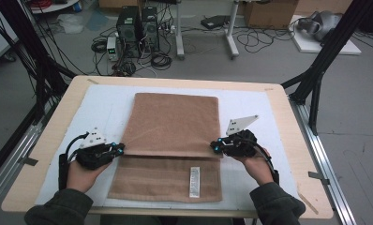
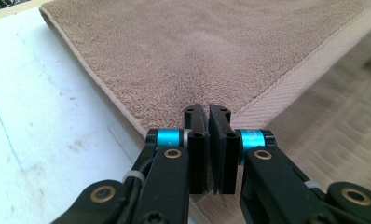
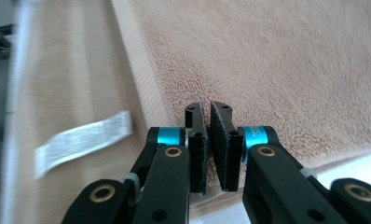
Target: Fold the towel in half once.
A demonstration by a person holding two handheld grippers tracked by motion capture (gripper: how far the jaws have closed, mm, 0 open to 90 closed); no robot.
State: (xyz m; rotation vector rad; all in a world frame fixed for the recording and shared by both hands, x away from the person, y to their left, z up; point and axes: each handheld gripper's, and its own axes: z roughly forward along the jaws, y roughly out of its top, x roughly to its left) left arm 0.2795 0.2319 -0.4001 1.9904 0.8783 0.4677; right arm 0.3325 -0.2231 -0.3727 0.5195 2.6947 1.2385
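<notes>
A brown towel [image 1: 173, 124] lies on the white mat [image 1: 105, 110], its far half folded forward over the near half. The lower layer sticks out toward me and carries a white label [image 1: 194, 181]. My left gripper [image 1: 120, 149] is at the left front corner of the upper layer. In the left gripper view the towel [image 2: 197, 56] narrows to a corner pinched between the closed jaws of that gripper [image 2: 207, 114]. My right gripper [image 1: 214, 146] is at the right front corner. In the right gripper view this gripper [image 3: 208, 112] is shut on the hem of the towel [image 3: 277, 70], with the label [image 3: 81, 140] off to the left.
The mat covers most of a wooden table [image 1: 53, 126]. Black frame posts [image 1: 323, 61] stand at the table's far corners. Computer towers [image 1: 138, 28], cables and a cardboard box [image 1: 269, 14] sit on the floor beyond the table.
</notes>
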